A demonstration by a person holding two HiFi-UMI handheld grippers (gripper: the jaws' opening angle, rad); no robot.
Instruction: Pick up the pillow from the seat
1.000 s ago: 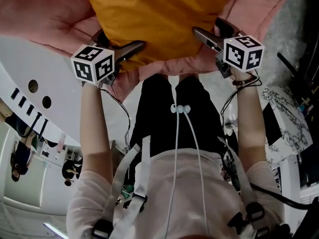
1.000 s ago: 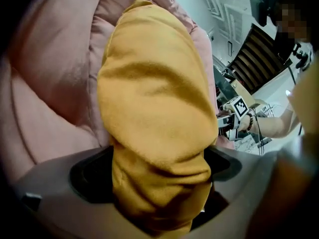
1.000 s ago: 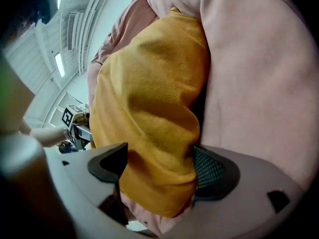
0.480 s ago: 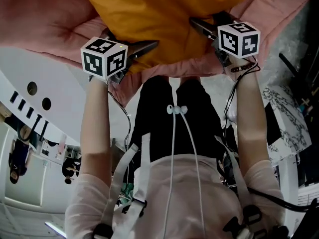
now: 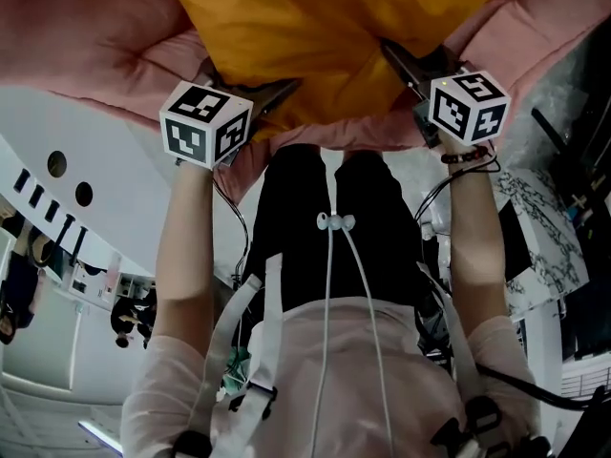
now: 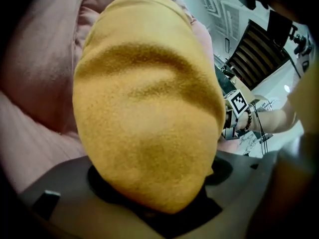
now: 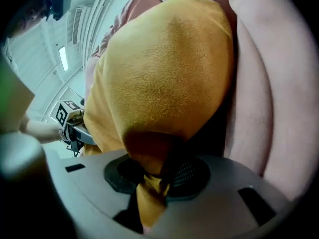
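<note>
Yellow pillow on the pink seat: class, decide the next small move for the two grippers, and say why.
Probably raise both grippers together, gently. The jaws of the left gripper and right gripper have just been closing and now pinch opposite ends of the pillow, which rests on the seat.

No word, number or brand name can be read anywhere. The only printed marks are black-and-white square code patterns on the left cube (image 5: pixel 205 124), part of the left gripper (image 5: pixel 248 79), and on the right cube (image 5: pixel 468 106), part of the right gripper (image 5: pixel 417 55). They carry no letters or digits.
</note>
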